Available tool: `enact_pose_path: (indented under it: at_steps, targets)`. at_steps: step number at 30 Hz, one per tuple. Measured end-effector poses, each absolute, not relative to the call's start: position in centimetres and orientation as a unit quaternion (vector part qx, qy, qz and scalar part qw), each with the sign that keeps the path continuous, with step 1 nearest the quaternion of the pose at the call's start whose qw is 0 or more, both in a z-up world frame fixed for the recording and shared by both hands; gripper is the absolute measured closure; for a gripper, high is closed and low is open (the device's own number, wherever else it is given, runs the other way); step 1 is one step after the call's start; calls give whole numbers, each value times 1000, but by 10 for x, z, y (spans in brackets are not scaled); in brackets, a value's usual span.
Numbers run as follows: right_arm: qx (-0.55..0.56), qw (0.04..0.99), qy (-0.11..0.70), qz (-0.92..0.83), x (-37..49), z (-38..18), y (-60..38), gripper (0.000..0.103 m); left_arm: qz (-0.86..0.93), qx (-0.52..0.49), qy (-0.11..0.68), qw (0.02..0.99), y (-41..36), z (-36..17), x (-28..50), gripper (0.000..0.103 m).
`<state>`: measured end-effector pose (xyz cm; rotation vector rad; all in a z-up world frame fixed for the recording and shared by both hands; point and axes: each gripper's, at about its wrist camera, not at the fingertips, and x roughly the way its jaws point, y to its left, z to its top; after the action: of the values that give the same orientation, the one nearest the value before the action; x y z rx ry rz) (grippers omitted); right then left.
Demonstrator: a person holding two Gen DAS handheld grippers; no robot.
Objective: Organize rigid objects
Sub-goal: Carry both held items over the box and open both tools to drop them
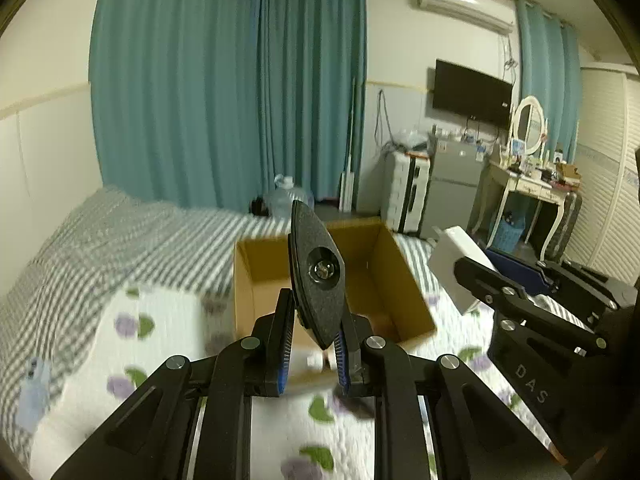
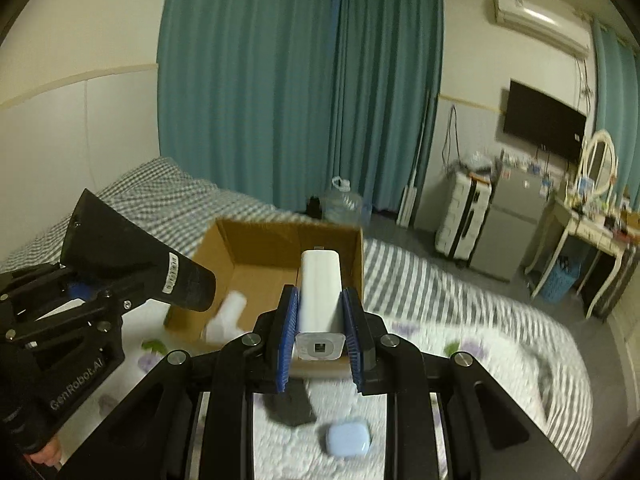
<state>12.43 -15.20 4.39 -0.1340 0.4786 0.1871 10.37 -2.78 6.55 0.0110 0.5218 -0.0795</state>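
Note:
My left gripper (image 1: 316, 314) is shut on a black tool with a flared end (image 1: 318, 276), held in the air in front of the open cardboard box (image 1: 412, 280). The right wrist view shows that tool (image 2: 160, 268) at the left, in the left gripper (image 2: 76, 284). My right gripper (image 2: 320, 320) is shut on a white power bank (image 2: 320, 292), its blue pads (image 2: 290, 328) pressing both sides, above the near edge of the box (image 2: 280, 248). A white item (image 2: 228, 316) lies inside the box. On the quilt below lie a light blue case (image 2: 348, 440) and a dark object (image 2: 288, 404).
The box stands on a bed with a floral quilt (image 1: 168, 320) and a grey striped sheet (image 1: 100, 236). Beyond the bed are a water jug (image 2: 342, 202), a white suitcase (image 2: 462, 220), a small fridge (image 2: 508, 224) and a dressing table (image 2: 580, 232).

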Motion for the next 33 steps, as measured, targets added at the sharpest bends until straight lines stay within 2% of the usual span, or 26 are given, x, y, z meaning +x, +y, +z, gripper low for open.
enact_pose_path:
  at_steps: [9, 17, 28, 29, 30, 31, 32, 33]
  targets:
    - [-69, 967, 226, 99, 190, 59, -138, 81, -27, 27, 255, 966, -28, 59, 164, 85]
    - [-52, 958, 263, 106, 245, 18, -138, 81, -18, 42, 289, 956, -23, 14, 208, 85]
    - [-36, 945, 299, 125, 273, -28, -142, 81, -18, 47, 330, 943, -18, -25, 236, 84]
    - [-32, 946, 297, 126, 274, -27, -145, 74, -18, 49, 334, 941, -18, -26, 236, 84]
    - [-31, 947, 295, 126, 272, -26, -146, 56, -17, 51, 338, 940, -19, -27, 235, 81]
    - [-29, 947, 293, 126, 270, -24, -146, 47, -19, 53, 340, 939, -21, -27, 234, 81]
    - [-26, 949, 288, 126, 266, -21, -147, 42, -18, 54, 339, 939, -22, -26, 231, 81]
    - [-24, 951, 283, 125, 262, -17, -148, 42, -17, 54, 338, 940, -23, -23, 226, 78]
